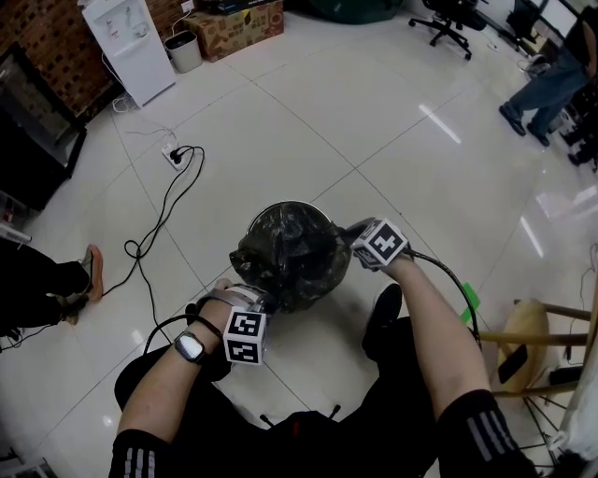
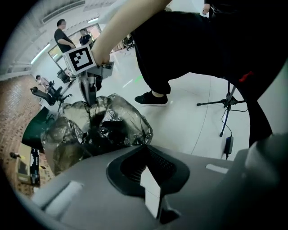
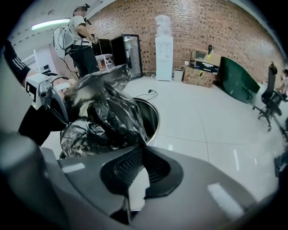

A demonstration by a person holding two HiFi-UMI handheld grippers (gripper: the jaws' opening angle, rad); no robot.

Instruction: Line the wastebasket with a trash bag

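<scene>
A round metal wastebasket [image 1: 322, 280] stands on the white tile floor just in front of my legs. A crumpled, dark see-through trash bag [image 1: 288, 250] is heaped over its mouth. My left gripper [image 1: 268, 301] is at the near-left rim, shut on a fold of the trash bag [image 2: 112, 128]. My right gripper [image 1: 348, 233] is at the right rim, also shut, and pinches the bag's edge [image 3: 130, 121]. In the right gripper view part of the basket's shiny rim [image 3: 155, 117] shows bare behind the bag. The inside of the basket is hidden by plastic.
A black cable and power strip [image 1: 174, 155] lie on the floor to the far left. My black shoe [image 1: 383, 316] rests beside the basket. A wooden stool [image 1: 534, 327] stands at the right, and a water dispenser [image 1: 126, 42] and cardboard box [image 1: 238, 28] are far back.
</scene>
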